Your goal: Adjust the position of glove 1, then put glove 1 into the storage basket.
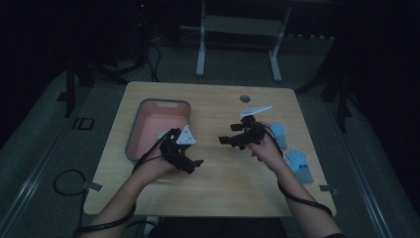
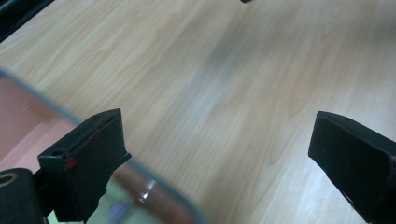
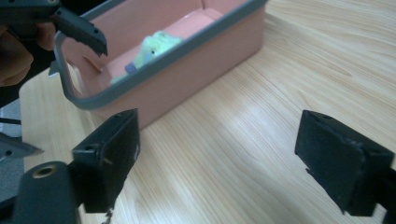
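Tools both spread wide, nothing between the jaws. Left tool [image 1: 197, 163] sits at frame centre-left, just beside the pink tray [image 1: 132, 144]; right tool [image 1: 224, 140] at centre over bare bench [image 1: 223, 173]. Blue gloves [image 1: 299, 165] lie right.

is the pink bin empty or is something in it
Not empty. The right gripper view shows a small pale green item lying on the floor of the pink bin; the high view also shows a light patch inside it.
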`<state>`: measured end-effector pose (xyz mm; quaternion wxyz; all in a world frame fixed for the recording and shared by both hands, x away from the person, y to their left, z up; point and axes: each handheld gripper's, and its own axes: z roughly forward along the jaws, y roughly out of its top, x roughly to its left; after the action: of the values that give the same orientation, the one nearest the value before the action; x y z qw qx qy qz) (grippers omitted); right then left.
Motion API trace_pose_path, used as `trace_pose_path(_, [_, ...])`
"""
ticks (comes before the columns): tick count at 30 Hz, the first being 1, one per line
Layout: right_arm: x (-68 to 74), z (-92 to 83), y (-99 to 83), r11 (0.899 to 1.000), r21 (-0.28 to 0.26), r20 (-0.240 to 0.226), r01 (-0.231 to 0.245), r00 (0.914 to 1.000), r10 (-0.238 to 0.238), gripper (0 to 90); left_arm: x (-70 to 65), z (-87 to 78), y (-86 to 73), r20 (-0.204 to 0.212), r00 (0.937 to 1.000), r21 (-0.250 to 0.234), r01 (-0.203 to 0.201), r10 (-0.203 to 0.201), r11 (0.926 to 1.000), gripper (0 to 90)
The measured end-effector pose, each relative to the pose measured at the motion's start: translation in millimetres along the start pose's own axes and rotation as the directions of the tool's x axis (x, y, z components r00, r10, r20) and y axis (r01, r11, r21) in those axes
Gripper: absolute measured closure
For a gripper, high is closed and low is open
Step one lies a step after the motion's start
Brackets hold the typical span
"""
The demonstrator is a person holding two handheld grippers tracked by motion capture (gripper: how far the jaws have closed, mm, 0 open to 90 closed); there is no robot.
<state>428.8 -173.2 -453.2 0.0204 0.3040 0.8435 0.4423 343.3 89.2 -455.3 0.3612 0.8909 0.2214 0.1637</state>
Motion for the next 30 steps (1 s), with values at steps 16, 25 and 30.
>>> trace_pose_path(16, [-32.8, -49.9, -42.5, 0.999, -0.039, 0.118, 0.006, 0.9930, -0.001, 30.1, -27.1, 23.9, 7.1, 0.037, 0.9993, -0.104, 0.007, -0.004, 0.9945, 3.9])
trace_pose_path(25, [-58.0, -74.3, -65.5, 0.998, -0.059, 0.215, -0.011, 0.9764, 0.023, 38.8, -47.7, 45.4, -1.5, 0.100, 0.9948, -0.116, -0.005, 0.016, 0.9932, 3.9])
trace_pose_path(30, [-79.7, -91.4, -82.0, 0.998, -0.044, 0.288, -0.038, 0.9565, 0.049, 46.5, -54.3, 57.6, -9.6, 0.121, 0.9925, -0.101, -0.007, 0.020, 0.9948, 3.9])
